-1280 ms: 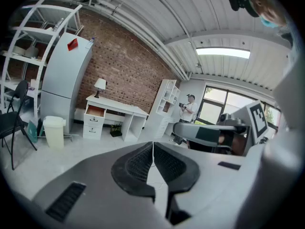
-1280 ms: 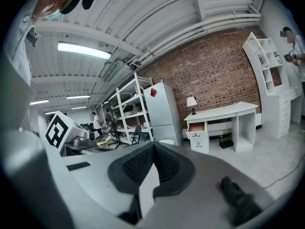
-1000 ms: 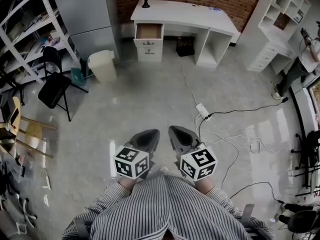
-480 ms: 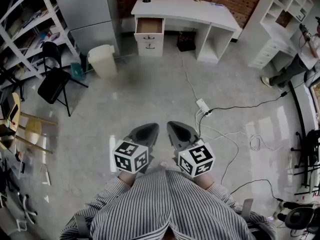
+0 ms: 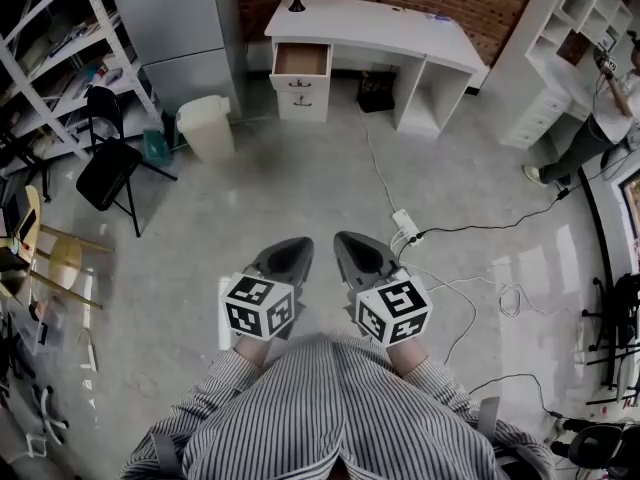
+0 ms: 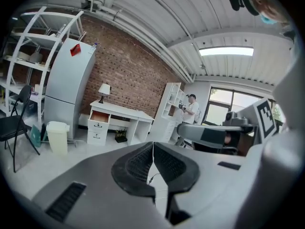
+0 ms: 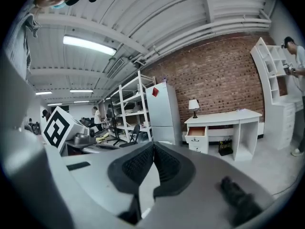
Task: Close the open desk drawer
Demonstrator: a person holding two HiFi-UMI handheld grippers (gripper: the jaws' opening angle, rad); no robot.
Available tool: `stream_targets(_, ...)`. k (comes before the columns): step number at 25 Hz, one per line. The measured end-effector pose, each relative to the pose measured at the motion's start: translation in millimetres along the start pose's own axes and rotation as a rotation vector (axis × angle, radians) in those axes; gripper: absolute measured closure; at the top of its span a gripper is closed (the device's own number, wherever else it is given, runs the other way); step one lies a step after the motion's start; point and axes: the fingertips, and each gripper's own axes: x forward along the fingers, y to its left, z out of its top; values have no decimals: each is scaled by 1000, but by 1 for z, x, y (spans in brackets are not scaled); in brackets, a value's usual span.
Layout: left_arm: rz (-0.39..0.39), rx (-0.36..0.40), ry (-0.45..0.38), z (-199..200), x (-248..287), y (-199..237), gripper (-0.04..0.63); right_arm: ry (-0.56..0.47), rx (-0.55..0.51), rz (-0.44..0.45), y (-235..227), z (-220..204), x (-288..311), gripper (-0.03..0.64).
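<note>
Currently left gripper (image 5: 288, 260) and right gripper (image 5: 355, 256) fingers pressed together, holding nothing. Open drawer (image 5: 301, 60) sits well apart, far across the floor (image 5: 290, 193), left end of the white surface (image 5: 400, 30). I judge the cable (image 5: 379, 178) between could snag my approach.

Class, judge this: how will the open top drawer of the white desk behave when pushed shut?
The drawer looks like a stiff box, so it should slide, not flex. Only its bare bottom shows, so it is probably light. The desk stands broad, unlikely to tip.
</note>
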Motion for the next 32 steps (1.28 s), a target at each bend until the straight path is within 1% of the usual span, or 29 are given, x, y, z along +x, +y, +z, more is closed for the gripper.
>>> stream_targets(2,7,-13,-2,-1,9,-2,580,8,-3,-2,-7,-5,0,600)
stream_targets(5,8,-29,2,-6,19,-7,580,39,-33,25,-9,-15,3,600)
stream_targets(9,5,-51,20,-8,33,-5,580,58,6,76,-12,-19,11,600)
stream_targets(14,5,-63,44,-8,49,7,580,61,51,64,-31,-18,31,600)
stream_targets(17,-8,-67,55,-6,65,22,580,77,49,75,-38,-20,55,600)
stream_targets(19,-13,-50,68,-2,79,36,580,78,55,73,-47,-19,74,600)
stream_targets(21,-16,-39,73,7,90,55,580,72,63,52,-60,-13,96,600)
stream_targets(26,-14,-18,62,52,120,115,580,64,65,16,-88,15,162,600)
stream_targets(32,-39,15,52,105,159,183,580,49,82,-7,-114,49,247,600)
